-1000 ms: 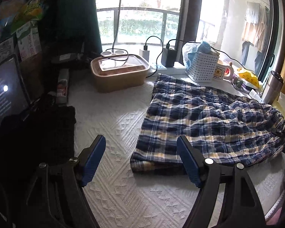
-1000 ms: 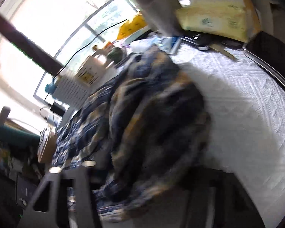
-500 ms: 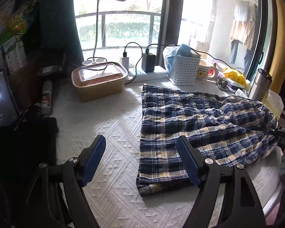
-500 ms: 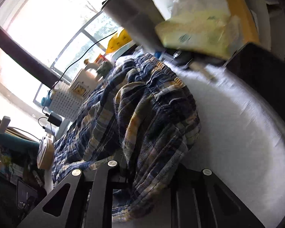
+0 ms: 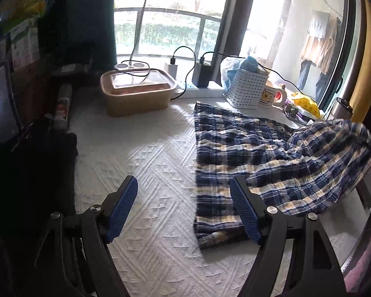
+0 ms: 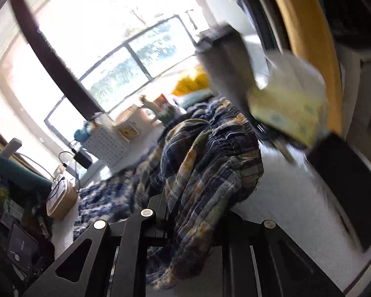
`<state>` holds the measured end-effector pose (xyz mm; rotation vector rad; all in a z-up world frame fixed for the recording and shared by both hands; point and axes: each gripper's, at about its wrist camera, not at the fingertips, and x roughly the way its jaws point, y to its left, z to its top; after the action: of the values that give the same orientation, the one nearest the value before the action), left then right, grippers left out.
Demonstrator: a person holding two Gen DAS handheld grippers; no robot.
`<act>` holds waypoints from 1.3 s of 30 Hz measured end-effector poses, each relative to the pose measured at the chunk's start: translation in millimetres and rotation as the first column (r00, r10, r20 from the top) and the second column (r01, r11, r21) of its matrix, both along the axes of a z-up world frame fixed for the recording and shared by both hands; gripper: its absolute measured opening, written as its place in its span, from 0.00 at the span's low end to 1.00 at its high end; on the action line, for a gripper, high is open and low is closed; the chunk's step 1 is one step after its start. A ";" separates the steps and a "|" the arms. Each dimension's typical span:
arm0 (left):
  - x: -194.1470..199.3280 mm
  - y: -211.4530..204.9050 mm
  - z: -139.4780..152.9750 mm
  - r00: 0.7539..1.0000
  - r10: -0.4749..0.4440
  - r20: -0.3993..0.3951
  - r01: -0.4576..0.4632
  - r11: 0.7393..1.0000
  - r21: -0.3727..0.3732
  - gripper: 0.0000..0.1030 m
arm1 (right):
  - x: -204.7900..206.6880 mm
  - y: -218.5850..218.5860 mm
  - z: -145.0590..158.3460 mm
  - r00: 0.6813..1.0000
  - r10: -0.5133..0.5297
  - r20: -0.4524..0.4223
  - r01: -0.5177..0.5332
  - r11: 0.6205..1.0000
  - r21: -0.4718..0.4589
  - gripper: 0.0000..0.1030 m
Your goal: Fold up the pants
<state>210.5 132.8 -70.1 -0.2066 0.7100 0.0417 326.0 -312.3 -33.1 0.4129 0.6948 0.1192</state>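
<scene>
Blue, white and yellow plaid pants (image 5: 254, 153) lie spread on the white quilted table cover (image 5: 148, 153). Their right, waistband end (image 5: 343, 136) hangs lifted off the cover. In the right wrist view my right gripper (image 6: 193, 208) is shut on the gathered waistband of the pants (image 6: 210, 158), and the cloth drapes over and between its black fingers. My left gripper (image 5: 183, 183) hovers open above the cover by the pants' near left corner, with nothing between its blue pads (image 5: 122, 208). Its right pad overlaps the hem in the picture.
At the back stand a brown lidded box (image 5: 136, 94), a white perforated basket (image 5: 247, 86), a mug (image 5: 269, 96) and a steel tumbler (image 5: 341, 109). A lit screen (image 5: 0, 113) and black cloth (image 5: 32, 168) fill the left. A tissue pack (image 6: 289, 109) sits beside the waistband.
My right gripper has closed on the waistband and risen, lifting that end of the pants off the cover. The left gripper stays open over the same spot.
</scene>
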 end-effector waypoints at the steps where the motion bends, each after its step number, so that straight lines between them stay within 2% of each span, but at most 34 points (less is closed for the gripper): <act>1: -1.4 4.3 -1.1 1.000 0.001 0.004 -0.001 1.000 -0.008 0.75 | 0.9 11.2 9.3 1.000 0.013 0.018 -0.012 1.000 -0.023 0.17; 6: -9.6 24.2 0.1 0.999 0.010 0.031 -0.009 1.000 -0.030 0.75 | 6.0 87.1 48.1 0.986 0.135 0.096 -0.122 0.984 -0.133 0.17; 11: -21.9 43.9 2.5 0.998 0.024 0.051 -0.022 0.999 -0.038 0.75 | 14.6 174.2 54.4 0.952 0.289 0.103 -0.262 0.940 -0.216 0.17; 15: -31.7 57.3 0.2 0.998 0.045 0.044 -0.044 0.998 -0.035 0.75 | 20.6 245.5 27.8 0.906 0.422 0.041 -0.398 0.879 -0.264 0.17; 20: -41.6 80.2 -3.3 0.993 0.109 0.032 -0.108 0.993 -0.044 0.75 | 15.2 318.6 -25.5 0.818 0.567 -0.092 -0.568 0.774 -0.279 0.17; 22: -44.5 86.2 -3.5 0.991 0.129 0.030 -0.128 0.991 -0.044 0.75 | 8.2 338.6 -46.9 0.776 0.612 -0.150 -0.627 0.725 -0.284 0.17; 26: -44.6 87.6 -4.1 0.990 0.138 0.024 -0.137 0.990 -0.033 0.75 | 2.3 358.5 -79.3 0.713 0.653 -0.255 -0.701 0.657 -0.278 0.17; 27: -43.3 85.7 -4.0 0.991 0.133 0.022 -0.132 0.991 -0.028 0.75 | 1.1 358.5 -83.3 0.700 0.664 -0.263 -0.714 0.649 -0.262 0.19; 28: -41.2 83.4 -3.8 0.992 0.126 0.020 -0.126 0.992 -0.023 0.75 | -1.2 356.6 -86.0 0.686 0.679 -0.261 -0.728 0.641 -0.244 0.24; 29: -38.5 79.6 -3.1 0.993 0.116 0.020 -0.116 0.993 -0.017 0.75 | -4.4 352.8 -86.1 0.675 0.694 -0.250 -0.738 0.636 -0.224 0.46; 30: -35.9 76.1 -2.4 0.994 0.107 0.020 -0.107 0.994 -0.011 0.75 | -7.9 348.3 -84.1 0.667 0.707 -0.233 -0.745 0.635 -0.205 0.62; 33: -25.1 65.2 1.5 0.996 0.081 0.027 -0.082 0.997 0.005 0.76 | -17.3 327.1 -72.4 0.673 0.715 -0.188 -0.740 0.645 -0.193 0.62; 36: -8.5 51.6 7.3 0.998 0.045 0.043 -0.046 0.999 0.029 0.76 | -24.1 295.4 -58.5 0.702 0.699 -0.139 -0.712 0.677 -0.188 0.62; 39: 12.1 30.9 13.3 0.998 -0.023 0.060 0.020 0.999 0.047 0.76 | -22.7 261.8 -41.8 0.752 0.654 -0.078 -0.653 0.724 -0.223 0.62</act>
<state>222.6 163.7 -56.8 -0.1553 0.6502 0.0308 303.3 -50.5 -74.9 -0.0879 0.8163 0.7087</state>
